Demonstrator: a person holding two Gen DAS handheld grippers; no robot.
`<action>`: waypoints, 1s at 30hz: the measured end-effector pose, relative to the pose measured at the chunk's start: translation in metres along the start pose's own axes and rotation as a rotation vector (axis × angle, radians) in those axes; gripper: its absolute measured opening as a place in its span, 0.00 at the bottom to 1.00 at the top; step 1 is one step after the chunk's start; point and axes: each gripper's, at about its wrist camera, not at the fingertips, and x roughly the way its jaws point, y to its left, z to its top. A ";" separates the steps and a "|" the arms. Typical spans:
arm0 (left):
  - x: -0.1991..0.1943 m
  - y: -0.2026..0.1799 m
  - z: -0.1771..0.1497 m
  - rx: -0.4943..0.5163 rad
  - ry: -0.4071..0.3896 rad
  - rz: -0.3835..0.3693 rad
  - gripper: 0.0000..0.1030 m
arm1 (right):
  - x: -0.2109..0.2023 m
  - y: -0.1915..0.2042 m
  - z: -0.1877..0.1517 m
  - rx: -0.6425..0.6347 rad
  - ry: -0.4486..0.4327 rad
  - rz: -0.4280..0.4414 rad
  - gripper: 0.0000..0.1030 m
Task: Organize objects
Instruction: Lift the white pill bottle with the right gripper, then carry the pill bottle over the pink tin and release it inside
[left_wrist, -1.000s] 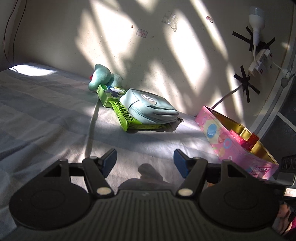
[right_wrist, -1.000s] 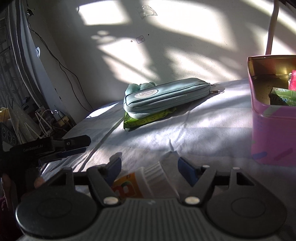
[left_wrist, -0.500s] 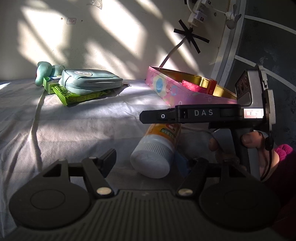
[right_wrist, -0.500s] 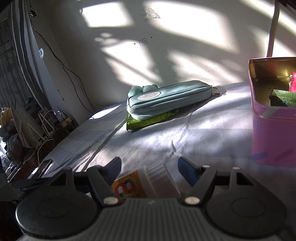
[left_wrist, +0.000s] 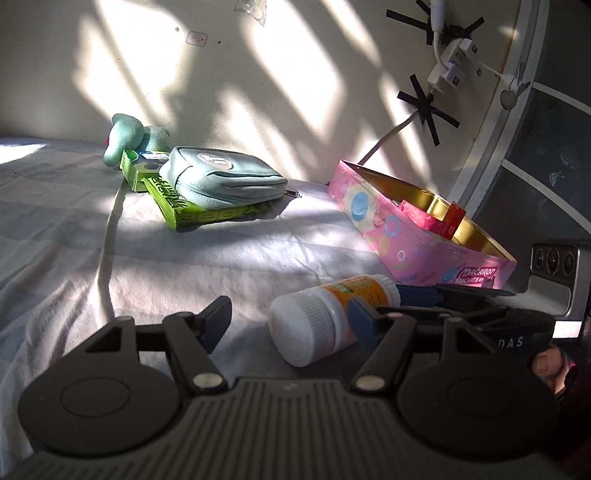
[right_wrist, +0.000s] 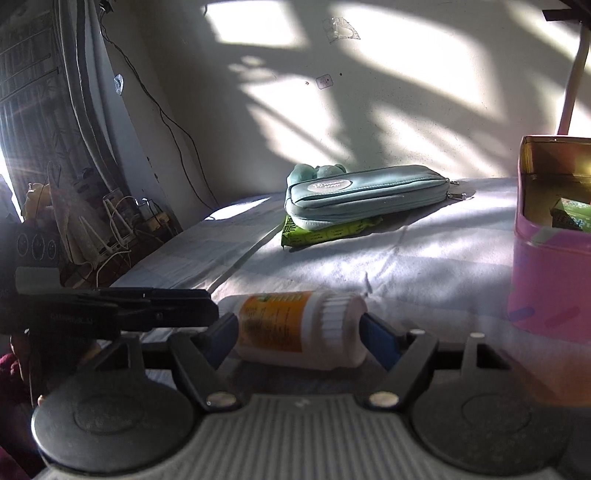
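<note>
Right gripper (right_wrist: 298, 334): the two blue pads sit at either end of the pill bottle (right_wrist: 300, 329), one at its base and one at its white cap; they look to be touching it, though shade makes contact hard to confirm.
Left gripper (left_wrist: 286, 320): fingers spread wide with nothing between them, low over the sheet (left_wrist: 229, 258).
Pill bottle: white with an orange label, lying on its side on the sheet, cap toward the left wrist camera, just in front of the pink tin.
Pink tin (left_wrist: 391, 229): open, gold inside, standing on the sheet at the right near the wall; a red packet (left_wrist: 453, 220) and pink wrapped items lie in it, and the right wrist view shows a green packet (right_wrist: 570, 218) inside as well.
Pencil case (left_wrist: 225, 179): pale teal, zipped, resting on top of a green packet (left_wrist: 207, 214) farther back on the sheet.
Green box (left_wrist: 138, 170): behind the pencil case, touching it.
Plush toy (left_wrist: 125, 136): teal, against the wall behind the green box.
Wall (left_wrist: 258, 74): sunlit in patches, with a white plug adapter (left_wrist: 448, 68) and black tape crosses at the right.
</note>
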 end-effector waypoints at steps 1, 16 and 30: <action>0.002 0.001 0.001 -0.019 0.008 -0.016 0.69 | -0.001 0.006 0.000 -0.053 -0.005 -0.025 0.81; 0.034 -0.006 0.007 -0.067 0.120 -0.031 0.63 | 0.026 0.021 -0.003 -0.335 0.071 -0.113 0.72; 0.060 -0.041 0.045 0.082 0.087 -0.025 0.63 | 0.001 -0.007 0.019 -0.235 -0.059 -0.198 0.70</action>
